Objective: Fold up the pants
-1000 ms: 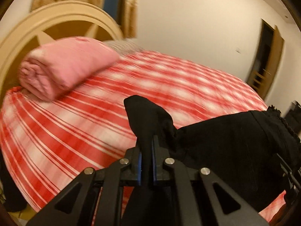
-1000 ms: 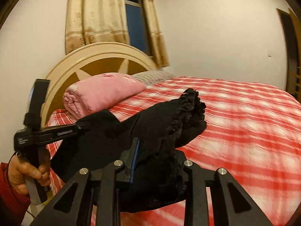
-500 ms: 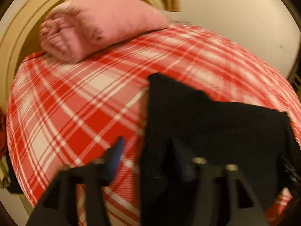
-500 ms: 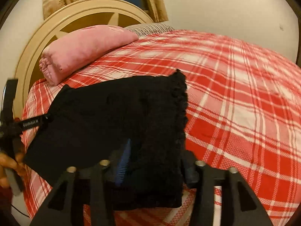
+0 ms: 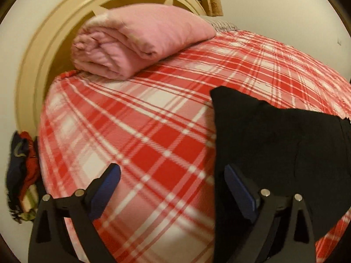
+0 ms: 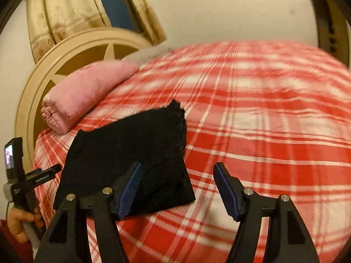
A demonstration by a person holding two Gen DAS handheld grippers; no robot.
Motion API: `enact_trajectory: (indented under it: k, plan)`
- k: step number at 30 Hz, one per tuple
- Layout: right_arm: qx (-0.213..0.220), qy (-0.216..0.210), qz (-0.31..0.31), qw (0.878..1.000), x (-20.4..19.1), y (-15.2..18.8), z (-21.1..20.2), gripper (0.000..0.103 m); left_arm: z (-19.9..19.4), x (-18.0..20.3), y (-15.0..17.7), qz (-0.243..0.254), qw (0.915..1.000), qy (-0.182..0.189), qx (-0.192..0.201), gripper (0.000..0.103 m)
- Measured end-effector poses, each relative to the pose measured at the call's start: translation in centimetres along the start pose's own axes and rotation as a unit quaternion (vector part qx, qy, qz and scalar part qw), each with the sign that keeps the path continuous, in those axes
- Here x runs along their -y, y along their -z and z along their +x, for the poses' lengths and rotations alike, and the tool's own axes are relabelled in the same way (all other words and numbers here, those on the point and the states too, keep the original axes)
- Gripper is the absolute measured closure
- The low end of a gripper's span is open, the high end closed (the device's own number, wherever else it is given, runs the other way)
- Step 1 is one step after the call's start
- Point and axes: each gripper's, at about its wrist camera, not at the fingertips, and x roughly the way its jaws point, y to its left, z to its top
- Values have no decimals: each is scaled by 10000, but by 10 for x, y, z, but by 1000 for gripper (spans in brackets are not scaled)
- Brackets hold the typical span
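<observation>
The black pants [image 6: 131, 153] lie folded flat on the red plaid bed [image 6: 263, 131], with a frilled edge at the far side. My right gripper [image 6: 177, 171] hovers over their near right corner. Its jaws are opening, the pads touch no cloth, and only that corner lies between them. In the left wrist view the pants [image 5: 274, 153] fill the right side. My left gripper [image 5: 172, 173] is opening wide over bare sheet, its right finger [image 5: 239, 188] above the pants' left edge. A person's hand [image 6: 19, 221] grips the left gripper's handle.
A folded pink blanket [image 5: 136, 43] rests against the cream headboard [image 5: 33, 76] at the far end of the bed. Dark and red clothing [image 5: 22, 171] hangs off the bed's left side. Curtains [image 6: 65, 11] and a door frame [image 6: 329, 22] stand behind.
Both grippers held the pants up in the air. They came down and opened, and the pants now lie flat on the bed, free of both.
</observation>
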Motion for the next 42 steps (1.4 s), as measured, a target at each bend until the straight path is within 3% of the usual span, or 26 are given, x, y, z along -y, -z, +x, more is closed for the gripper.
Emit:
enact_trajectory:
  k: [3,8,10,13,18,22,26,32,37,42]
  plan:
    - [111,400,-202,9989,-23,9,-18,35,-17,-2,8,2,9999,79,108,5]
    - [-14,592,-604,9964,-55,35,-23,34,-24,7,31,159,9998,103,-68,5]
    - [-159,583,-601,9964,-58,46,-20,34,-22,13,42,288,9994,68,-198,5]
    - [-405,548,-464,9966,-59,61,-20,34,-30,17,60,270,9996,38,-58,4]
    - [-721,543,-344,9953,-59,82,-26,34,-43,17,78,313,9991,217,-188,5]
    - [-670,468,-245,9964,-62,90,-45,34,-74,16,94,446,9986,283,9,5]
    - [-352,355,-194,9986,-70,86,-77,34,-118,9,102,516,9965,496,436,4]
    - [475,379,-336,9976,-89,77,-146,34,-190,-6,100,512,9881,749,1241,0]
    - [1328,523,-427,9888,-101,74,-208,25,-235,-15,99,505,9775,817,1880,0]
    - [1899,606,-449,9789,-108,70,-244,23,-257,-18,99,515,9717,853,2140,0]
